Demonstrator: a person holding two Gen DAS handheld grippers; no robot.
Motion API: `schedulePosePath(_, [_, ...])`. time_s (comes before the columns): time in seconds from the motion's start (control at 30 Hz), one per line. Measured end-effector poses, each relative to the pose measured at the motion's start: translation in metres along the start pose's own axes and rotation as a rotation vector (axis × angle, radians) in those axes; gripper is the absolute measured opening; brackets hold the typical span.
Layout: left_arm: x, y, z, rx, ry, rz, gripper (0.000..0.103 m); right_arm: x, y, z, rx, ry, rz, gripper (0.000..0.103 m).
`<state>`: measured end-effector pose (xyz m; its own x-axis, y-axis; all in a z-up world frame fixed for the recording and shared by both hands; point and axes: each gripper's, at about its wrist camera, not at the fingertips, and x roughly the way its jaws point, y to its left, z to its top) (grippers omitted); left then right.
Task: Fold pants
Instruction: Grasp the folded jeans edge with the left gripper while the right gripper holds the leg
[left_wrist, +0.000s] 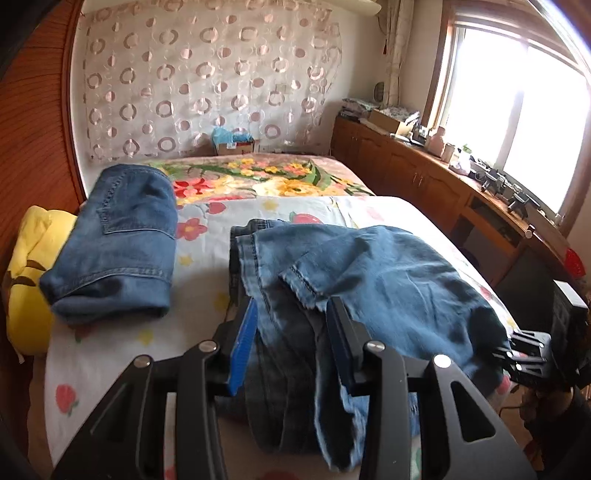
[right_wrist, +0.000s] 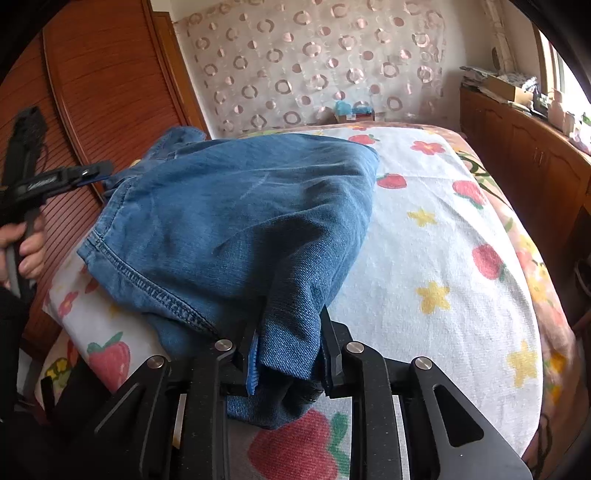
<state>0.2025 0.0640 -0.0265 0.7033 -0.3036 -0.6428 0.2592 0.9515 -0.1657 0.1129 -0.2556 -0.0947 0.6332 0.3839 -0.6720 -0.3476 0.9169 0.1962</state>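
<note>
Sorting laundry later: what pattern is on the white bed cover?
Red strawberries, red flowers and yellow stars on the white bed cover; clearest in the right wrist view.

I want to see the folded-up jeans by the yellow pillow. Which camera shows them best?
The left wrist view: the folded jeans lie whole beside the yellow pillow. The right wrist view shows only the jeans being folded.

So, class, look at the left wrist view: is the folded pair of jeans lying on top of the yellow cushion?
No, the folded jeans lie on the bed sheet beside the yellow cushion, at most overlapping its edge.
</note>
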Motion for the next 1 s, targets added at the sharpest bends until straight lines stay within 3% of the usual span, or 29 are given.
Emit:
schedulePosePath(0.3, [0.051, -0.006, 0.022, 0.023, 0.061, 0.015, 0.037, -0.001, 0.004, -0.002, -0.020, 0.004, -0.005, 0.023])
schedulePosePath(0.57, [0.099, -0.008, 0.024, 0.035, 0.193, 0.023, 0.037, 0.000, 0.005, -0.004, -0.026, 0.004, 0.006, 0.024])
schedulePosePath(0.77, [0.108, -0.010, 0.019, 0.044, 0.202, 0.033, 0.037, 0.001, 0.005, -0.005, -0.023, 0.002, 0.008, 0.024])
schedulePosePath(0.8, [0.108, -0.010, 0.019, 0.049, 0.195, 0.030, 0.025, 0.001, 0.005, -0.005, -0.023, 0.002, 0.009, 0.024])
schedulePosePath(0.87, [0.104, -0.013, 0.018, 0.076, 0.170, 0.040, 0.014, 0.001, 0.005, -0.005, -0.021, 0.003, 0.010, 0.024])
schedulePosePath(1.0, [0.086, -0.013, 0.027, 0.091, 0.071, 0.097, 0.008, 0.001, 0.004, -0.005, -0.022, 0.003, 0.008, 0.024])
